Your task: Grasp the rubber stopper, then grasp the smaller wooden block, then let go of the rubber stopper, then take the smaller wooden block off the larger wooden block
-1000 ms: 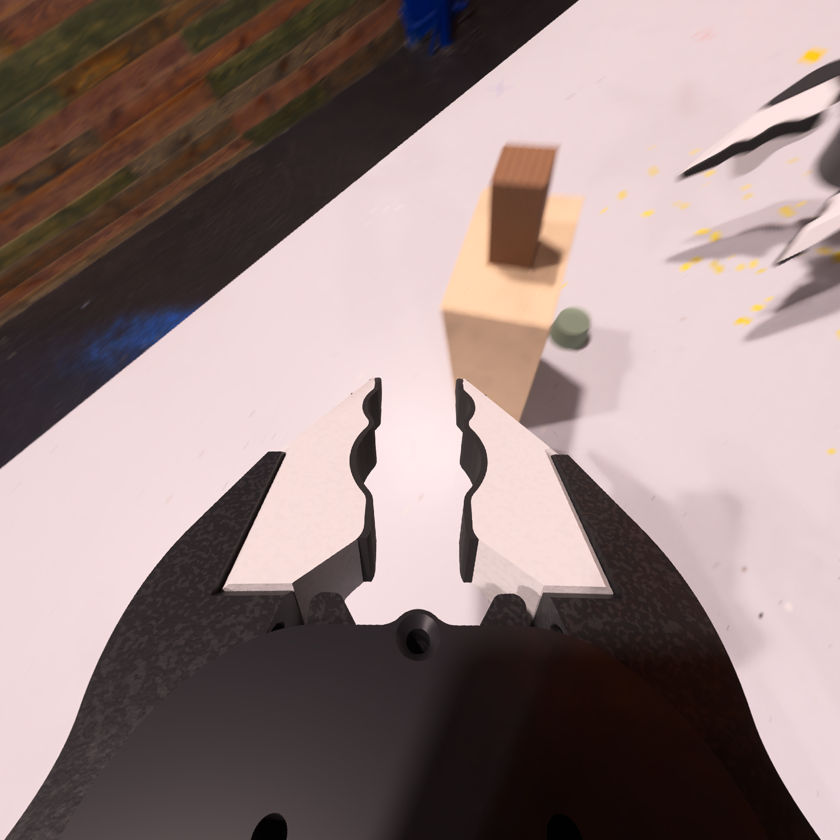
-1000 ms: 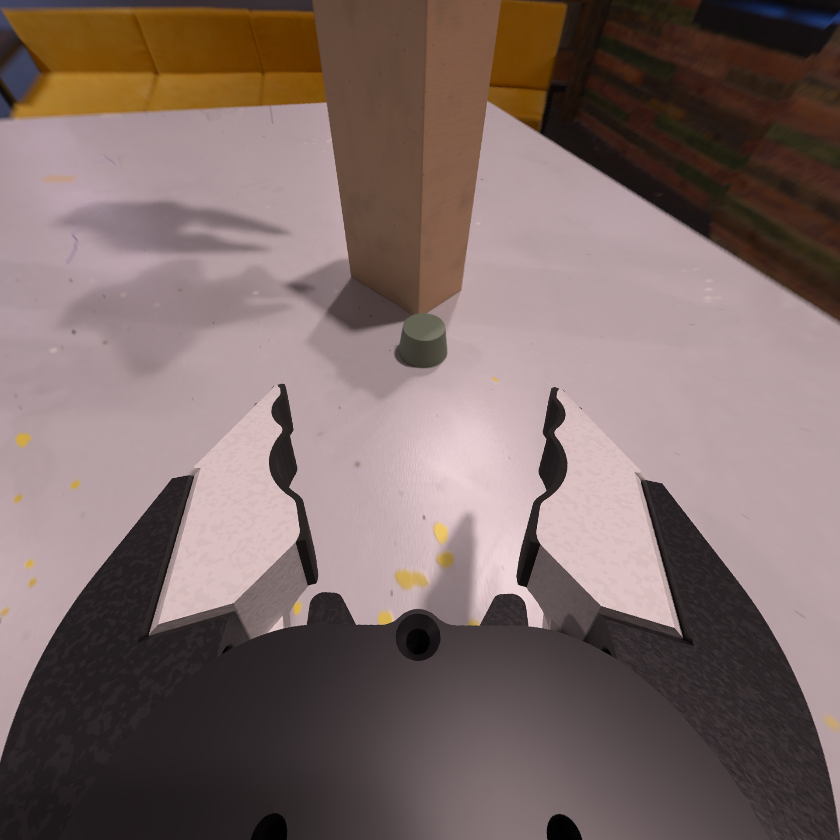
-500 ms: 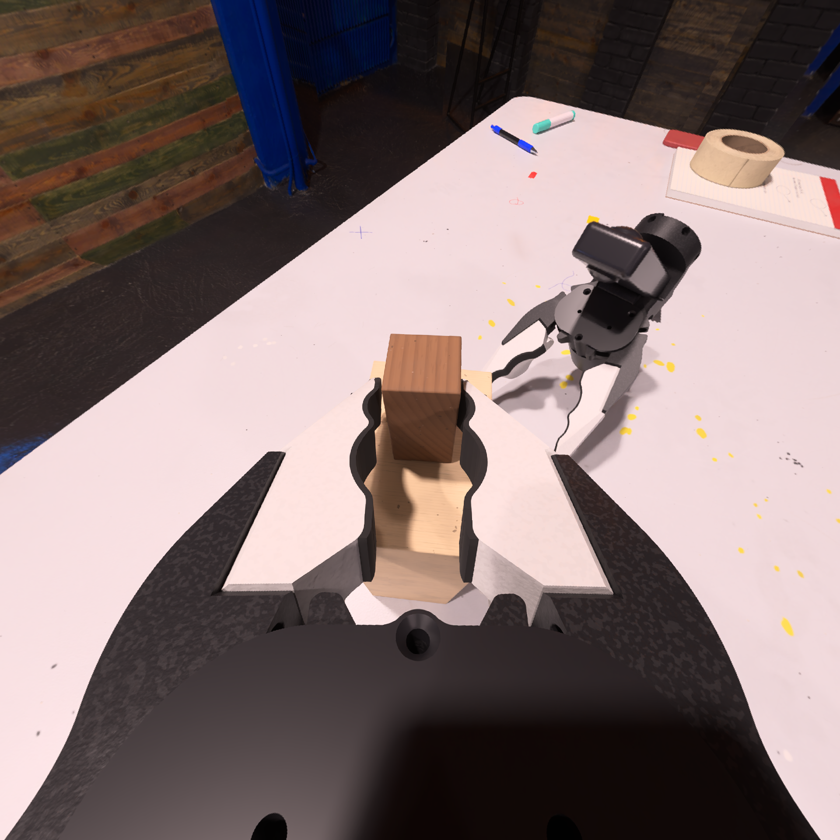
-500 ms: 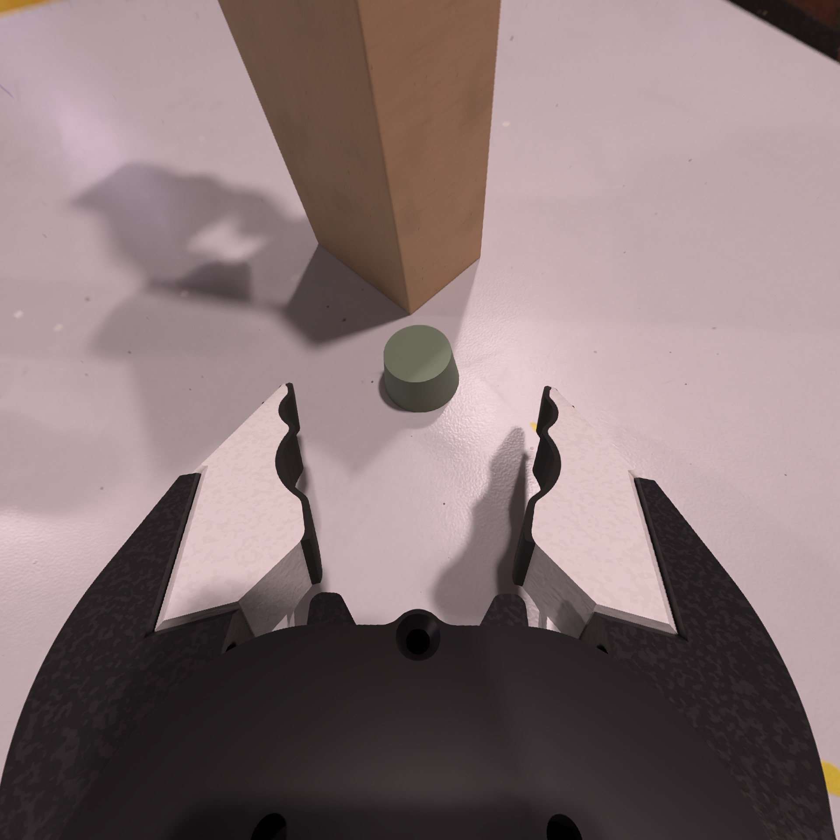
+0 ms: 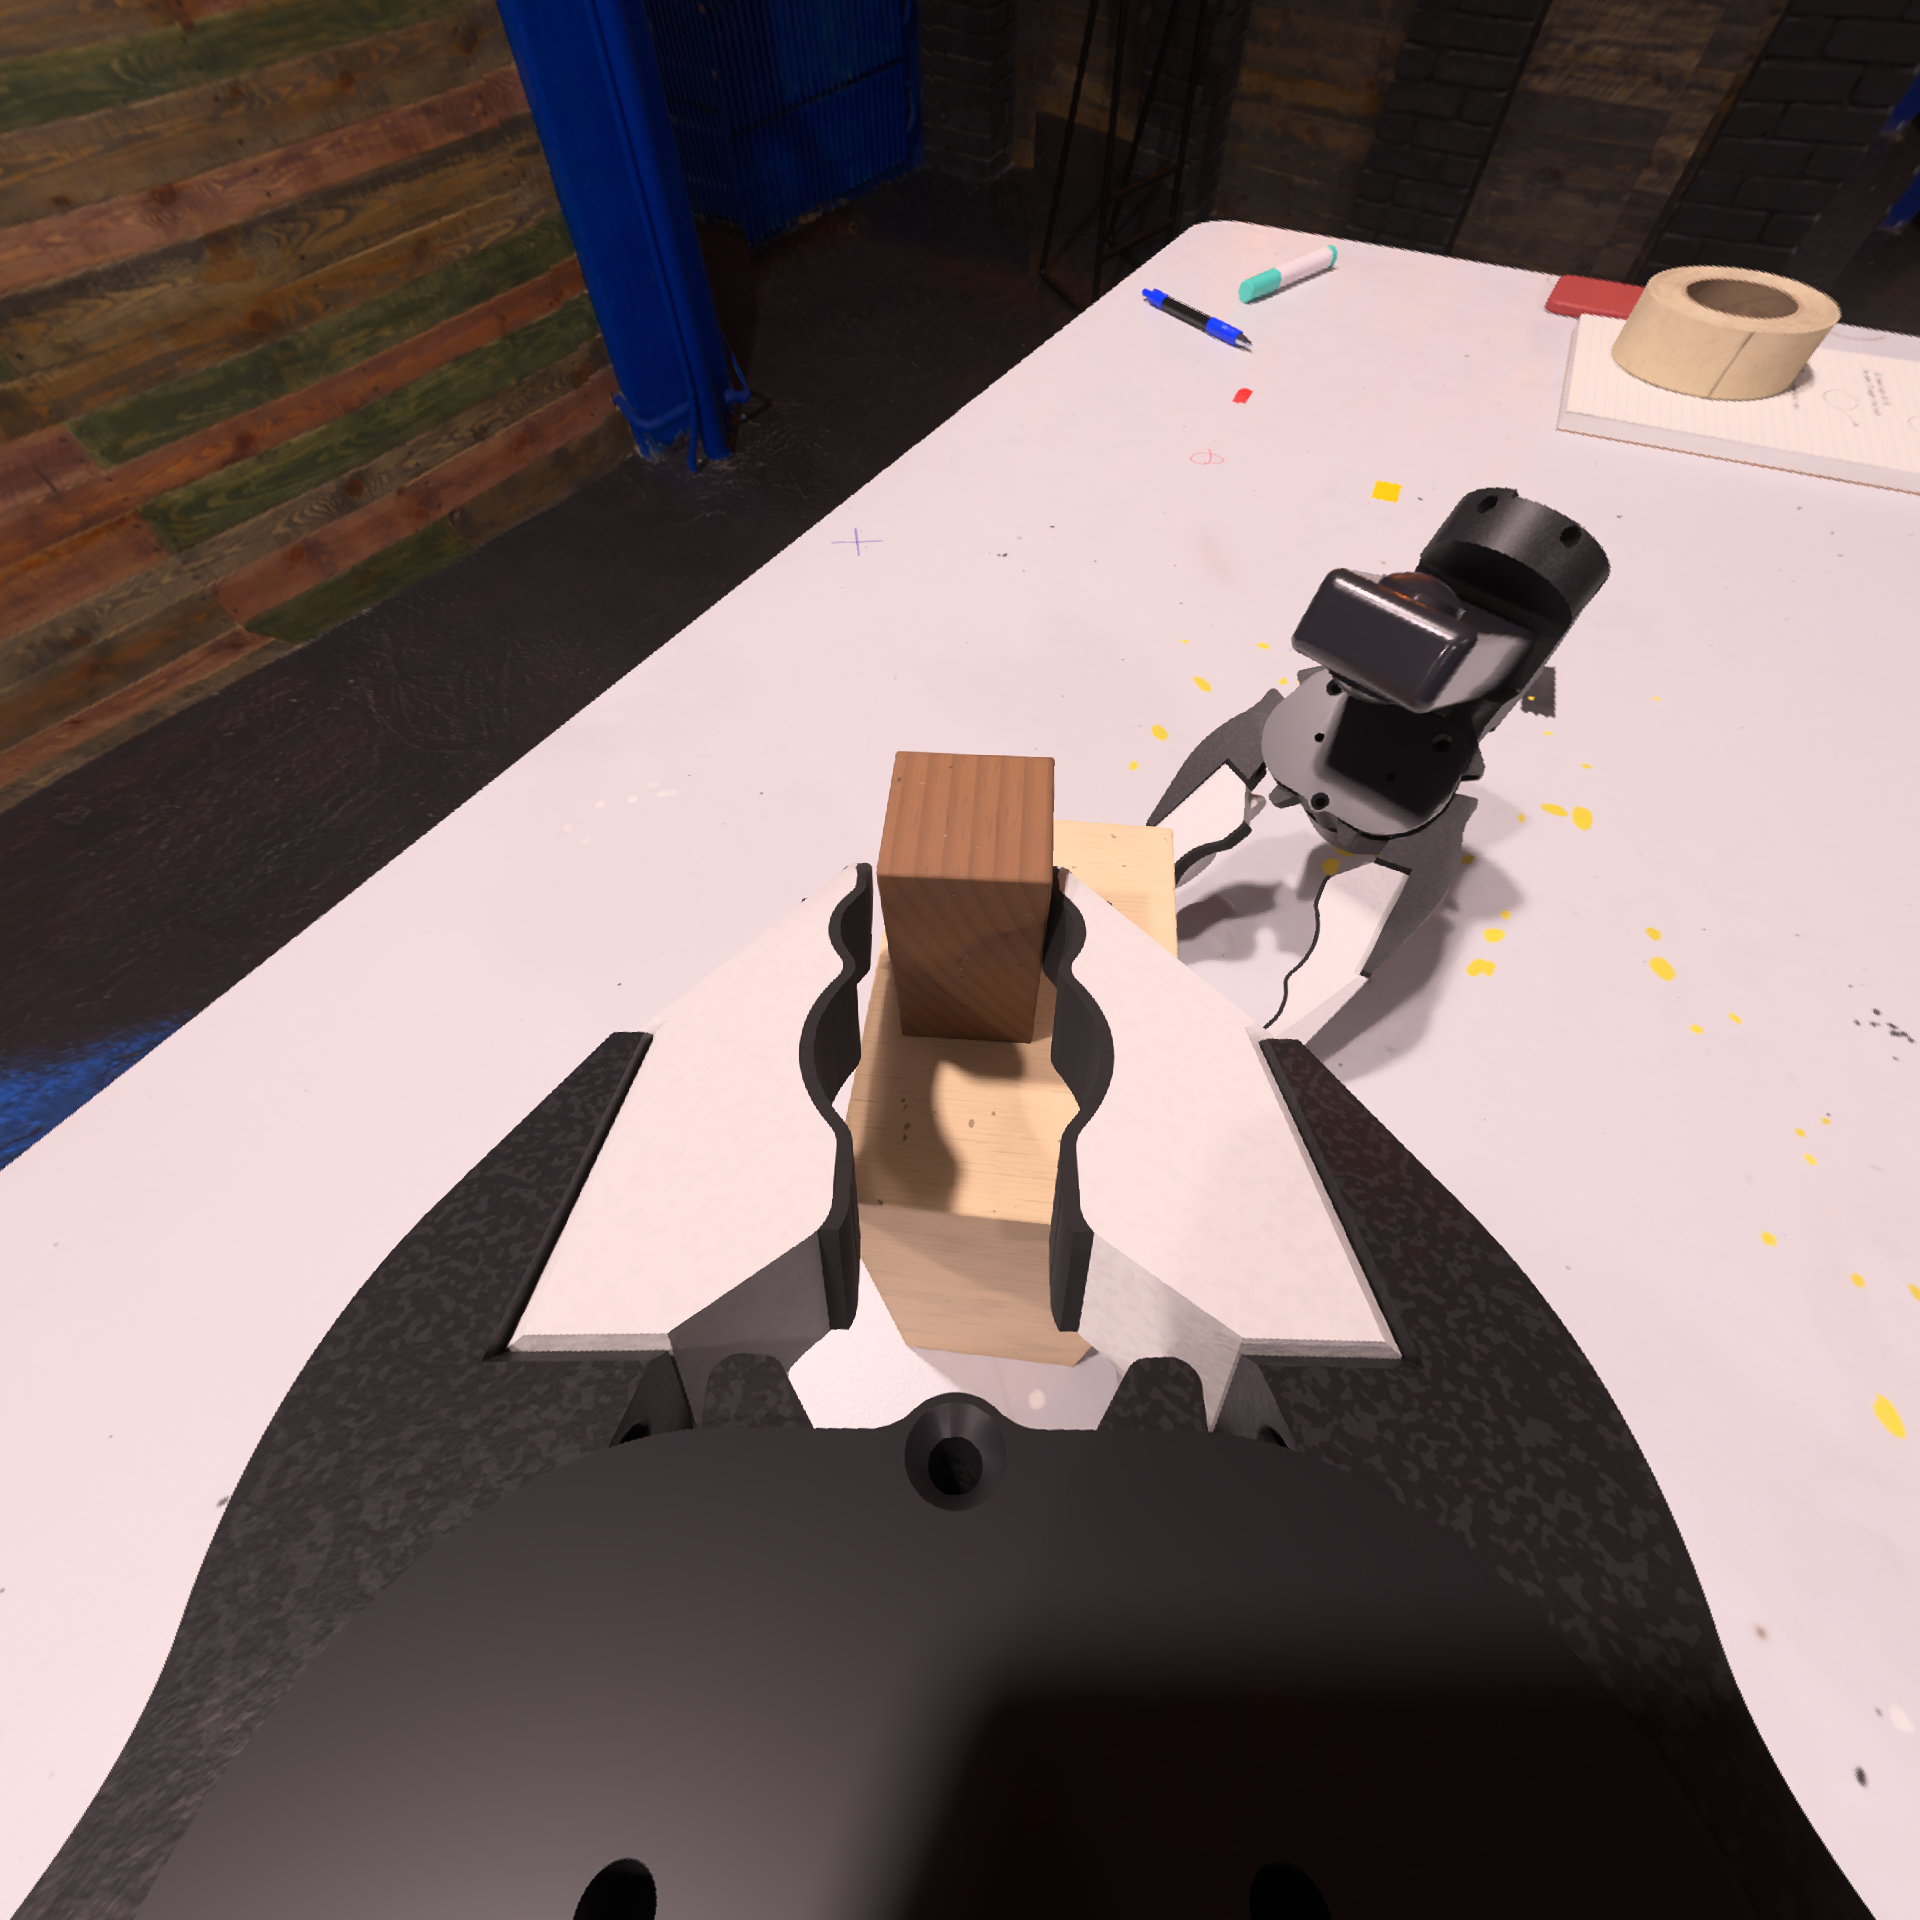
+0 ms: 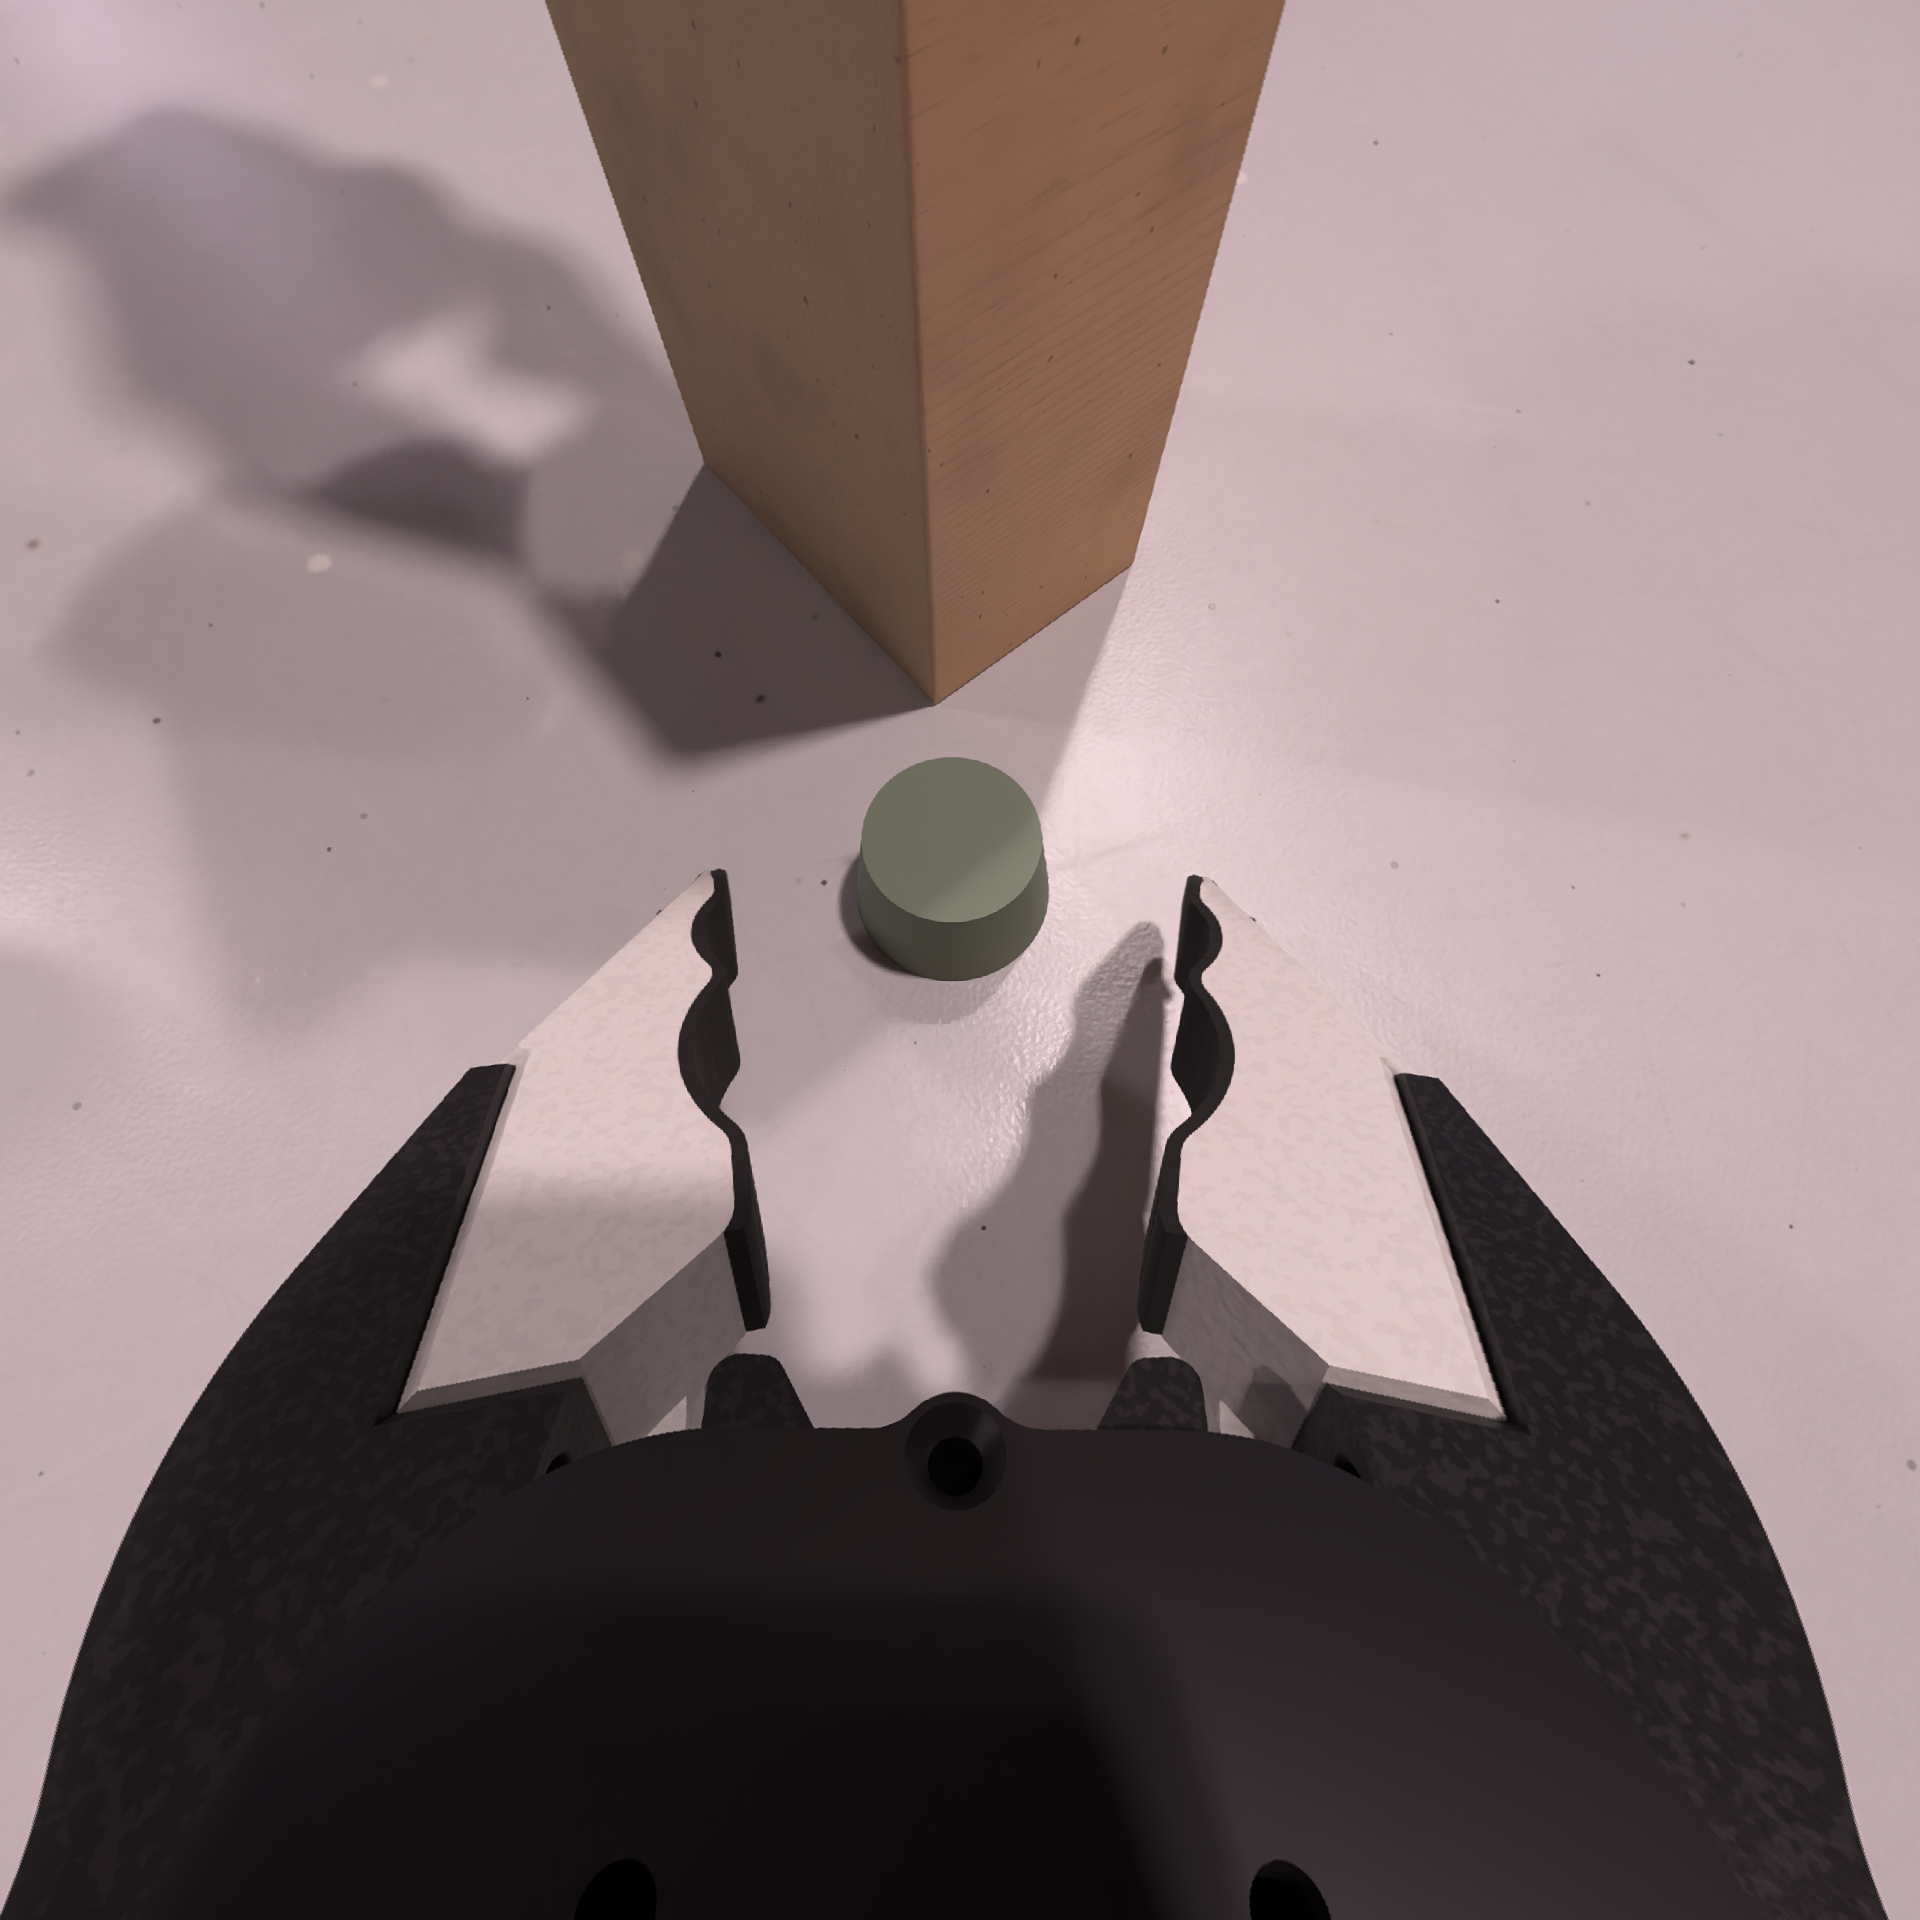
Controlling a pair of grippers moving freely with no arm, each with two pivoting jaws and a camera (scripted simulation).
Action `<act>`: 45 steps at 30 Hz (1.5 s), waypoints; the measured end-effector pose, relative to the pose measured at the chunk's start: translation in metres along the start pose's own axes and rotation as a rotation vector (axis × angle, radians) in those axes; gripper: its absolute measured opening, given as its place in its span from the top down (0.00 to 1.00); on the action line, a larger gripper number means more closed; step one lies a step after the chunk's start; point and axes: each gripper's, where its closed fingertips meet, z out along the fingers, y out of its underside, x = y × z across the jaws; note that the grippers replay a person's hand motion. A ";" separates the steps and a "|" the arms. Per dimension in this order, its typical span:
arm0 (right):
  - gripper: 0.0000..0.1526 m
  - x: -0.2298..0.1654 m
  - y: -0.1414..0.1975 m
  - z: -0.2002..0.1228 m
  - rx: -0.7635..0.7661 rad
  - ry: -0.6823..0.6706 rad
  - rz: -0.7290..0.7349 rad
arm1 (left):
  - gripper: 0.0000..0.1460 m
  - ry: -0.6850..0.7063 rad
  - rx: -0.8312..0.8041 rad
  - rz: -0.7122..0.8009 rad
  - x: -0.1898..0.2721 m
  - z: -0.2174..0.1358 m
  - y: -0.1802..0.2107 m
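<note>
Green rubber, the stopper [image 6: 951,868] stands on the surface [image 6: 1558,623] just beyond the wide-spread right gripper [image 6: 956,894], near the large block [image 6: 914,312]. It should be centred before closing. The left gripper [image 5: 961,883], narrowly parted, brackets the small block [image 5: 966,894].

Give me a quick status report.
Right gripper open, green rubber stopper just ahead, ungrasped. Left gripper flanks small dark wooden block atop large pale wooden block; contact unclear. Path clear.
</note>
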 end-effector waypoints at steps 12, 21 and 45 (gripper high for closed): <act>0.56 -0.002 0.005 0.006 -0.058 -0.030 0.004 | 0.78 -0.018 -0.023 0.016 -0.002 0.002 0.002; 0.36 0.012 0.008 -0.026 -0.134 0.047 -0.057 | 0.78 -0.031 0.003 0.019 -0.004 -0.006 -0.002; 0.47 0.000 0.016 -0.017 -0.068 0.024 0.022 | 0.78 -0.010 0.089 0.034 0.006 -0.025 -0.020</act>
